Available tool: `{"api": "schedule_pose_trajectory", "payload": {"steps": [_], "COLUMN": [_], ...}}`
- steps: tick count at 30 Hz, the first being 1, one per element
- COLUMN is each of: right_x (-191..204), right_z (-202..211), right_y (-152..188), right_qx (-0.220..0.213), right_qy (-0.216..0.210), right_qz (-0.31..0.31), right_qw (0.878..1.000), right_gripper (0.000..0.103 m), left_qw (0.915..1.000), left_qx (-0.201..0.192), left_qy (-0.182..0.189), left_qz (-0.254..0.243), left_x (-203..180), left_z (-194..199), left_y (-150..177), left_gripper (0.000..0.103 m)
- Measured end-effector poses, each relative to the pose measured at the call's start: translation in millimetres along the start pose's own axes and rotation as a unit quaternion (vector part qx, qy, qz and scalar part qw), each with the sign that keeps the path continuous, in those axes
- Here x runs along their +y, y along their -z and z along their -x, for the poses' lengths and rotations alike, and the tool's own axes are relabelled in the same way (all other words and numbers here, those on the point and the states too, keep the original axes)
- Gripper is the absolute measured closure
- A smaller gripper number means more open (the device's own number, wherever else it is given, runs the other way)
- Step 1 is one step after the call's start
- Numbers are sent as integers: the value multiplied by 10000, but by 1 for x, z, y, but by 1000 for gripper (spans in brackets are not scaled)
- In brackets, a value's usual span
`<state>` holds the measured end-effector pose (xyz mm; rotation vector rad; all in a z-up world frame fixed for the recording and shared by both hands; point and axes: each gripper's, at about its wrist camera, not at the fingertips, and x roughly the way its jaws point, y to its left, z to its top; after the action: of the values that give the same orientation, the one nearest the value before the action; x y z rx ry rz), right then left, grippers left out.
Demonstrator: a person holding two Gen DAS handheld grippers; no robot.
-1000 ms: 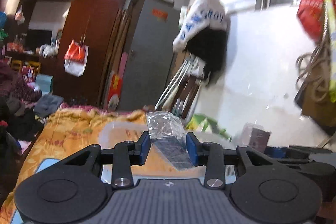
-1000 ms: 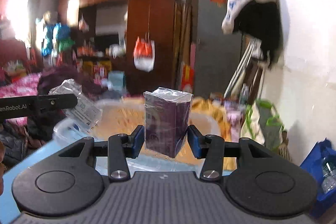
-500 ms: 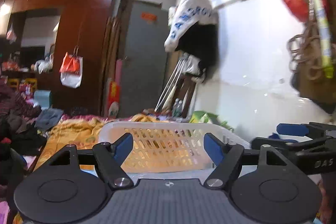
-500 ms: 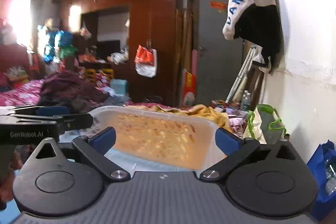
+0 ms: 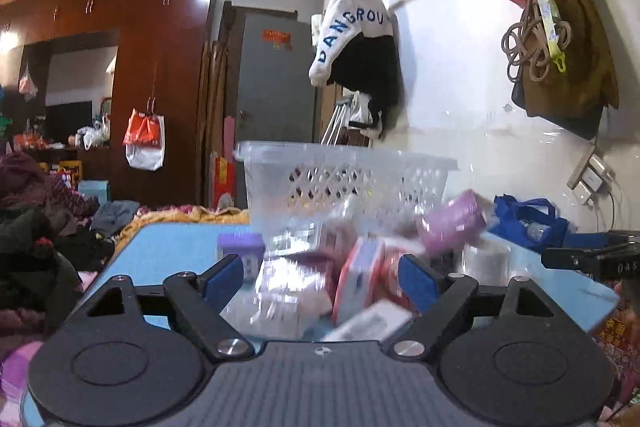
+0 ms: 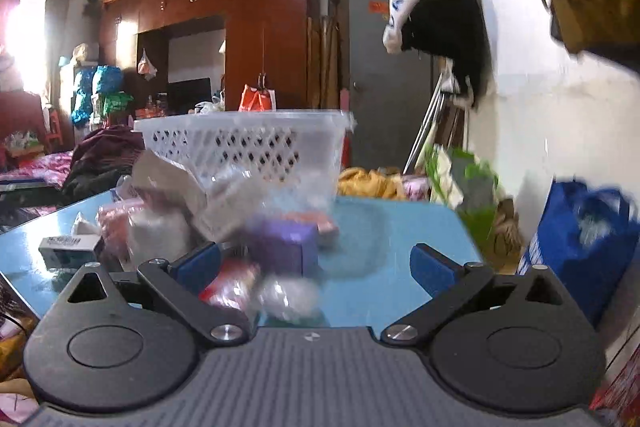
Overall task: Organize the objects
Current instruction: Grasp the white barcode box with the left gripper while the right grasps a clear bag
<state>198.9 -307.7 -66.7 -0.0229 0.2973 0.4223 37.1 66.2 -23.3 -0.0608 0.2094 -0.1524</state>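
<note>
A white perforated basket (image 5: pixel 344 179) (image 6: pixel 244 143) stands on the blue table (image 6: pixel 380 227). In front of it lies a blurred heap of wrapped packs. It includes a red-and-white box (image 5: pixel 360 279), a pink pack (image 5: pixel 452 223) and a purple box (image 5: pixel 240 247) (image 6: pixel 284 243). My left gripper (image 5: pixel 320 277) hangs low before the heap, jaws opening, pads pressing on nothing. My right gripper (image 6: pixel 316 264) is wide open with its jaws closing slightly. A red pack (image 6: pixel 228 287) and a clear wrapped item (image 6: pixel 288 295) lie just ahead of it, neither gripped. Part of the right gripper (image 5: pixel 592 259) shows at the left view's right edge.
A white wall runs along the right, hung with a white-and-black garment (image 5: pixel 356 39) and bags (image 5: pixel 560 47). A blue bag (image 6: pixel 580 239) sits beside the table by the wall. Clothes are piled on a bed (image 5: pixel 40 227) at the left. A dark wardrobe (image 5: pixel 160 67) stands behind.
Both grippers held packs above the basket, a clear flat pack in the left and a purple box in the right. Both opened, the packs are gone, and both sank to table level before the heap.
</note>
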Motion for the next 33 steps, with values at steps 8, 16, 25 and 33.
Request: {"api": "schedule_pose_trajectory", "payload": {"steps": [8,16,25,33], "right_x": [1,3,4,4], "right_z": [-15,-16,-22,-16], "right_y": [8,18,21,24], "right_qx": [273,399,601,547], "right_qy": [-226,-122,-21,47], "right_qz": [-211,-104,45,58], "right_qw": [9992,9991,9982,9985], "right_gripper": [35,43,47,52], "left_qw": [9994,9977,9963,9967], "left_qx": [206,410,516,542], "left_qy": [236,409,244,247], "left_qz": [-166,-346,-648,-549], "left_x": [-2,-8,-23,-22], "left_z": [-4,-8,-15,-16], "left_y": [17,32,42,42], "left_gripper": [16,16,16,37]}}
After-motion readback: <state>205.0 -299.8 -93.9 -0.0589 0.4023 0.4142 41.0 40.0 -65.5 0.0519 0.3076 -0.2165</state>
